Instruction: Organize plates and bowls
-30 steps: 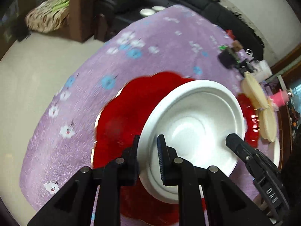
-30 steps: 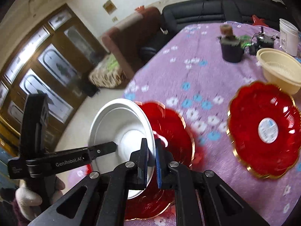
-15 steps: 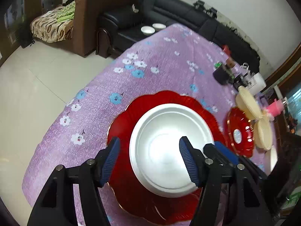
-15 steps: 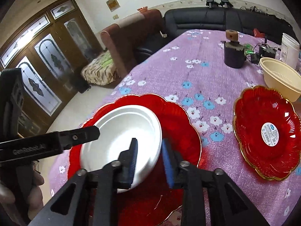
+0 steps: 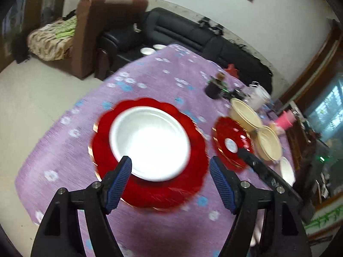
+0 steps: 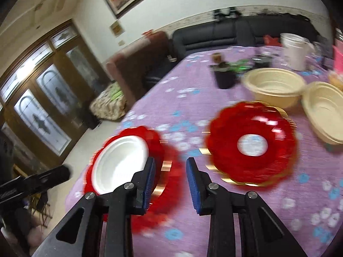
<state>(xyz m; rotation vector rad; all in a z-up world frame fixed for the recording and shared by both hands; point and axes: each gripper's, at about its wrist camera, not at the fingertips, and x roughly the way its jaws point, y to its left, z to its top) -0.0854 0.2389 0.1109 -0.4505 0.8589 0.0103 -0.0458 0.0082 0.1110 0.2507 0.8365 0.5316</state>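
A white bowl rests in a large red scalloped plate on the purple flowered tablecloth. My left gripper is open and empty, held above the plate's near edge. My right gripper is open and empty, over the cloth between the bowl on its red plate and a second red plate. That second plate shows in the left wrist view, with two cream bowls beside it; they show in the right wrist view.
A dark pot, a white container and small clutter stand at the table's far end. A black sofa and brown armchair lie beyond the table. A small white dish sits at the right edge.
Both grippers let go of the white bowl, which now rests in the red plate. Both have opened wider and drawn back and up; the right one has swung to the right.
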